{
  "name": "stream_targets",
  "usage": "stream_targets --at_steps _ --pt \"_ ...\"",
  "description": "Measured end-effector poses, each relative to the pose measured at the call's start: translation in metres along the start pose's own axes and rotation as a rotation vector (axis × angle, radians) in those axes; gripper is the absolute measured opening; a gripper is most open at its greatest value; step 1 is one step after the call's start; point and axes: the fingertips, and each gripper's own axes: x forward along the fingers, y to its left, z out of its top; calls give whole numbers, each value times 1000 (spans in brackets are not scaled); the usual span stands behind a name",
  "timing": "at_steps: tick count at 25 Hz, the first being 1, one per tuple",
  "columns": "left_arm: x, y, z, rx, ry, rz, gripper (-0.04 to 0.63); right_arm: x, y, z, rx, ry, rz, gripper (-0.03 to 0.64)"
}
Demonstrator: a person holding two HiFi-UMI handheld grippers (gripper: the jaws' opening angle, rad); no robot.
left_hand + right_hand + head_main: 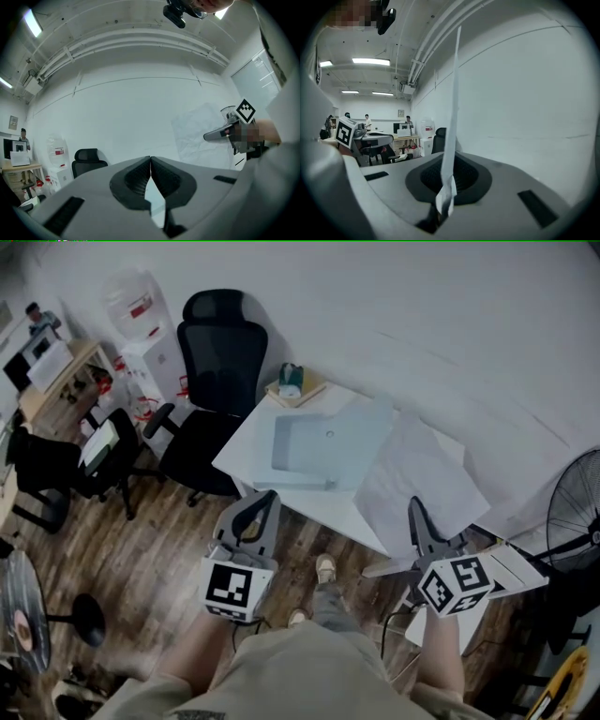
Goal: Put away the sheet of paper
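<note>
White worktop [246, 448] is sitting ahead of you, with open wood floor along its near edges. Your right gripper [416, 514] is clenching its fingers on the one crinkled white sheet of paper [422, 470]. The sheet is standing edge-on, its long axis pointing away toward the wall. Your left gripper [266, 501] is pressing its fingers together on nothing.
</note>
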Motion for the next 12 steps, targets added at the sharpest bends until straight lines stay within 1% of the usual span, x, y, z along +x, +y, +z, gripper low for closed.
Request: stream_targets --at_steps 3,7,12 --pt "21 11 -14 17 21 19 20 31 -15 -8 18 10 12 23" --pt "52 23 -21 35 42 39 20 70 -33 -18 41 36 37 23" --pt "103 39 -33 33 80 67 20 121 -61 -27 72 73 75 23"
